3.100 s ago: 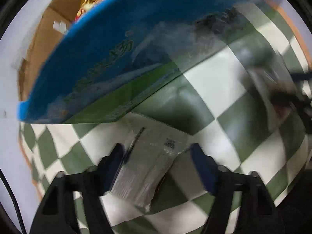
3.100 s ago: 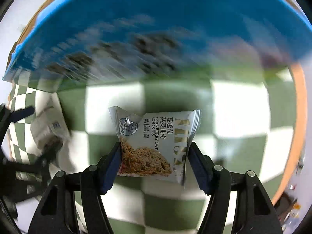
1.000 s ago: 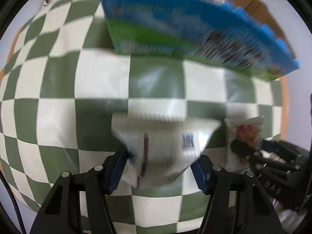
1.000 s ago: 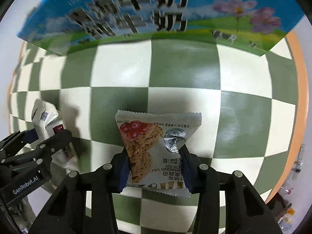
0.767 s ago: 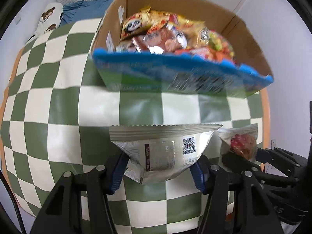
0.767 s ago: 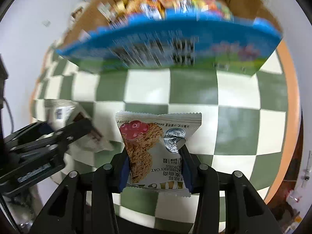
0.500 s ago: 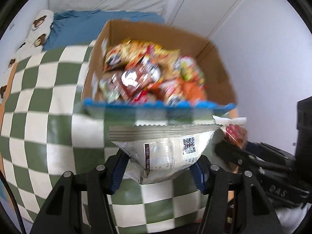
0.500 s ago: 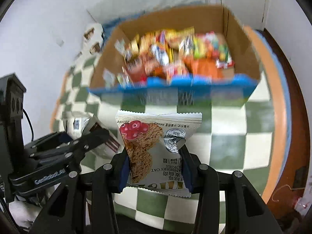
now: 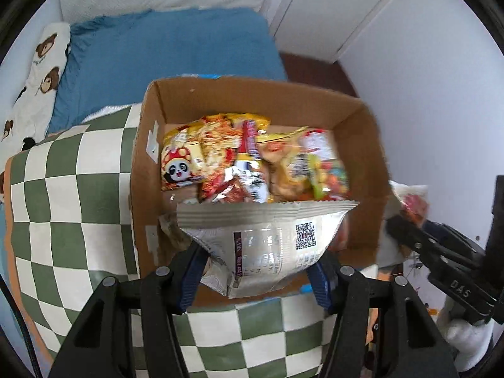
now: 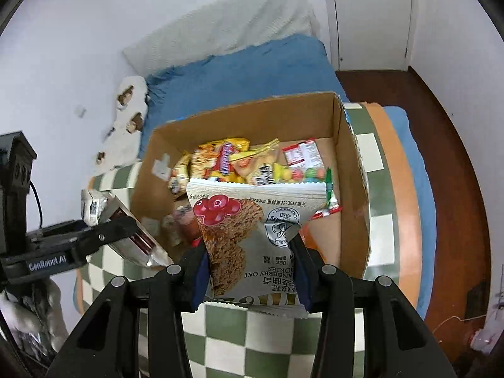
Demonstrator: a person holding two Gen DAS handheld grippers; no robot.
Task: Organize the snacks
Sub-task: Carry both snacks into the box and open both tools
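My left gripper (image 9: 256,272) is shut on a silver snack packet (image 9: 267,245), back side facing me, held above the near part of the cardboard box (image 9: 148,170). My right gripper (image 10: 250,275) is shut on a cranberry oat cookie packet (image 10: 249,233), held above the near edge of the same box (image 10: 349,170). The box holds several colourful snack packets (image 9: 239,163). In the right wrist view the left gripper (image 10: 94,236) with its silver packet (image 10: 94,206) sits to the left. In the left wrist view the right gripper (image 9: 406,230) sits at the right.
The box stands on a table with a green and white checked cloth (image 9: 56,189) and an orange rim (image 10: 400,189). Behind it are a bed with a blue blanket (image 9: 167,47), a bear-print pillow (image 9: 37,66) and a white door (image 10: 371,15).
Both grippers lifted their packets off the checked cloth and rose high. They now hold them over the open box instead of facing its blue front side.
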